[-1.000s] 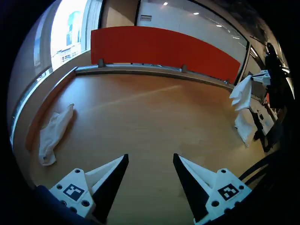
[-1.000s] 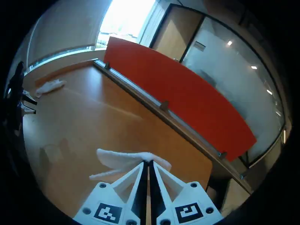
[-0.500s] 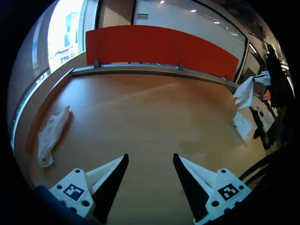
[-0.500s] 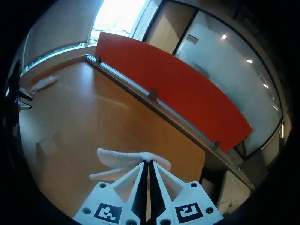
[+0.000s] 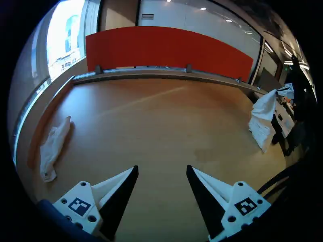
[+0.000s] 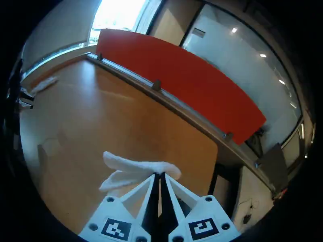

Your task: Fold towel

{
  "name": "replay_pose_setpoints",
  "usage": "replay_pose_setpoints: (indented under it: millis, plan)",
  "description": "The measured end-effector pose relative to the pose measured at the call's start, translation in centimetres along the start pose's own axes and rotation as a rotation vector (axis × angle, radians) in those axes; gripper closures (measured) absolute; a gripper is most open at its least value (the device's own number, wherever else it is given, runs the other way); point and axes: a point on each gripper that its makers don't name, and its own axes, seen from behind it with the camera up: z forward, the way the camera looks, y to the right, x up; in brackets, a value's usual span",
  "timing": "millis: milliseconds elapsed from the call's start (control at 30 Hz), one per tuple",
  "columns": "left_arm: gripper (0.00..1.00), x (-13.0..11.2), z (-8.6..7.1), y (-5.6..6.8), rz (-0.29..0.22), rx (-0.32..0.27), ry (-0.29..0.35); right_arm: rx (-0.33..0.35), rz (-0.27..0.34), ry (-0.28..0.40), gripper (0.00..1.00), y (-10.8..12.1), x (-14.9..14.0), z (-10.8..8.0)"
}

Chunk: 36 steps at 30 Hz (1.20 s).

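In the right gripper view my right gripper (image 6: 160, 177) is shut on a white towel (image 6: 135, 169), whose bunched edge sticks out just past the fingertips. The left gripper view shows the same towel (image 5: 262, 119) hanging in the air at the table's right end, with the right gripper (image 5: 287, 92) holding its top. My left gripper (image 5: 161, 171) stands open low over the wooden table (image 5: 161, 117), nothing between its fingers. A second white towel (image 5: 52, 147) lies crumpled at the table's left side; it appears far off (image 6: 43, 84) in the right gripper view.
A red divider panel (image 5: 169, 48) on a metal rail (image 5: 161, 73) runs along the table's far edge. A raised ledge under windows borders the left side. A dark-clothed person (image 5: 300, 92) stands at the right end. Glass office walls lie beyond.
The right gripper has carried the hanging towel a little lower and farther right past the table's end. The left gripper's view has shifted slightly; its fingers stay open.
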Motion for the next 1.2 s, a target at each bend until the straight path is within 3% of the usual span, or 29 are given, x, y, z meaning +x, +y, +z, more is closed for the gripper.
replay_pose_setpoints:
  millis: [500,1200]
  plan:
    - [0.12,-0.3,0.1,1.8,0.035,-0.024,-0.006,-0.049,0.078,-0.05,0.98,-1.0,-7.8,-1.6]
    - [0.12,-1.5,-1.1,1.0,0.075,0.006,-0.019,-0.085,0.234,-0.16,0.98,-2.2,-18.6,1.6]
